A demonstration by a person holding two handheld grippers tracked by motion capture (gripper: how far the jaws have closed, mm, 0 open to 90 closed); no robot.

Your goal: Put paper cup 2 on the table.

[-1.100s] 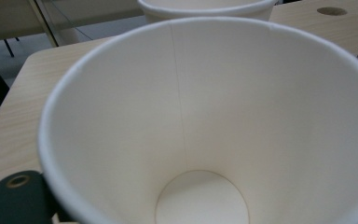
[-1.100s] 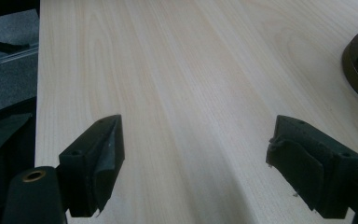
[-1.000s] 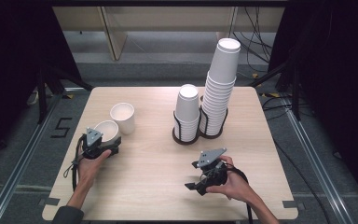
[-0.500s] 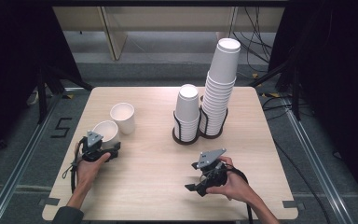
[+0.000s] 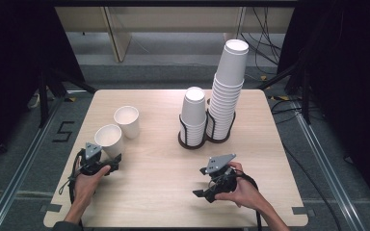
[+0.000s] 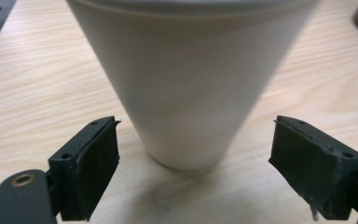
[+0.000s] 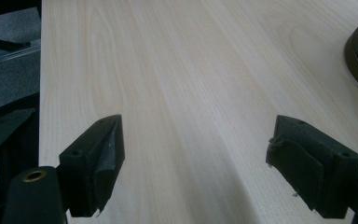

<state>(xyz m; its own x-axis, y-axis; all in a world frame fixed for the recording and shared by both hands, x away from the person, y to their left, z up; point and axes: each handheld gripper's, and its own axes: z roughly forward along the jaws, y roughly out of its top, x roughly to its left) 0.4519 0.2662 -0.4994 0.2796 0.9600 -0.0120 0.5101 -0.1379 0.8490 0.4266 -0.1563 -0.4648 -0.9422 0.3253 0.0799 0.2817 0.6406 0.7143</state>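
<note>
While the left gripper sat at the table's near-left part, its fingers stood apart on either side of the white cup, not touching it, after closing in a little. That cup stood upright just beside a second cup. Over on the right, the right gripper had its fingers spread wide with nothing but bare wood between them.

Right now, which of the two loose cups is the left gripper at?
The near cup, closest to the table's front edge; the left gripper has its open jaws either side of its base. The other cup stands farther back.
</note>
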